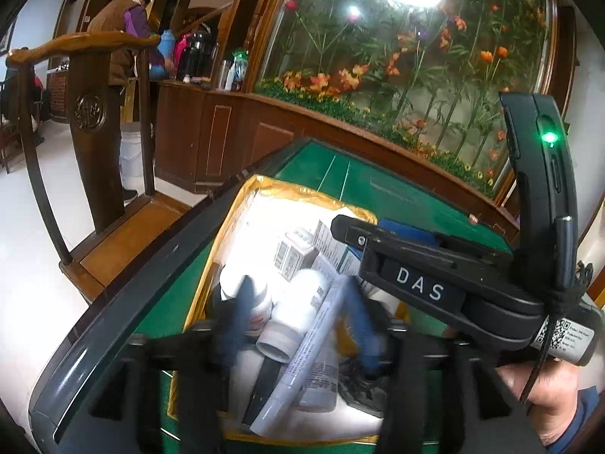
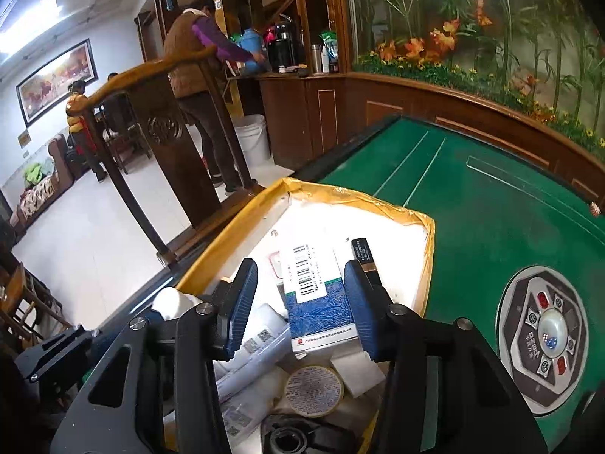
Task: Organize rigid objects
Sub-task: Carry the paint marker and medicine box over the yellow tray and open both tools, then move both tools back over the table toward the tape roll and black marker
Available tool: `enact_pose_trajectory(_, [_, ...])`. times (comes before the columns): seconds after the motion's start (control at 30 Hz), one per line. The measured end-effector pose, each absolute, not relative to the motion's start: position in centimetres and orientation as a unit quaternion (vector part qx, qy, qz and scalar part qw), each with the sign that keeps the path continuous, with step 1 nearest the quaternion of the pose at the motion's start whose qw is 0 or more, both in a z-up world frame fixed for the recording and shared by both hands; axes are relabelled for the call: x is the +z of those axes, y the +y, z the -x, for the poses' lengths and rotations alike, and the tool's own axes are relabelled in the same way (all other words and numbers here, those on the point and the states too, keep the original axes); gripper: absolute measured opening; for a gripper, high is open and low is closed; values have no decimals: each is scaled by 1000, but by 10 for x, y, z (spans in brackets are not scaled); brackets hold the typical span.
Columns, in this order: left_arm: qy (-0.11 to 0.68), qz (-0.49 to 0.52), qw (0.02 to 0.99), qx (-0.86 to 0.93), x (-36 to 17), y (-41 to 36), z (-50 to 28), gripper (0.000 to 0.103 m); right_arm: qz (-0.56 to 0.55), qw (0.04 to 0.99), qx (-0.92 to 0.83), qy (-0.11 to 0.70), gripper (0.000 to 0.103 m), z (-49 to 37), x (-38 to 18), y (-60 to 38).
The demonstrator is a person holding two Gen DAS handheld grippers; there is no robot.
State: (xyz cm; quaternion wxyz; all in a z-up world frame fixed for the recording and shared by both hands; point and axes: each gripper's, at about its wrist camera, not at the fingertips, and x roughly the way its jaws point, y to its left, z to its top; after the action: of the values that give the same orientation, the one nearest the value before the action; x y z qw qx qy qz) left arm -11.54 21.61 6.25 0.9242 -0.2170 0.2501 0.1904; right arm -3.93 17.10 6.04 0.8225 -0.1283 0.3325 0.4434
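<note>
A white foam box with a yellow taped rim (image 1: 302,189) (image 2: 359,193) sits on the green felt table and holds several small items. In the left wrist view my left gripper (image 1: 300,321) is open over a white bottle (image 1: 298,314) and a long white tube (image 1: 314,344), which lie between its blurred fingers without being pressed. In the right wrist view my right gripper (image 2: 302,306) is open around a blue-green carton with a barcode (image 2: 321,302), with a gap at the left pad. A black stick (image 2: 363,253) and a round tin (image 2: 314,389) lie nearby.
The green table (image 2: 491,196) has a round dice panel (image 2: 544,336) at the right. A dark wooden chair (image 1: 90,113) stands by the table's left edge. A person (image 2: 196,75) stands at a wooden counter behind. My right gripper's black housing (image 1: 419,283) crosses the left wrist view.
</note>
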Motion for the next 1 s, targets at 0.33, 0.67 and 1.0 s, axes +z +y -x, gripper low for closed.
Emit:
enact_pose_trajectory(0.33, [230,207,932,192,79,206,126,62,99,831,440,325,49,46,78,147])
enact_pose_trajectory(0.67, [224,193,937,187,89,187,129,62,68,834,443,324,49,49,88,109])
enact_pose_trajectory(1.0, [231,160,944,175,96,155,122,62,29,837,434,332,49,40,88,56])
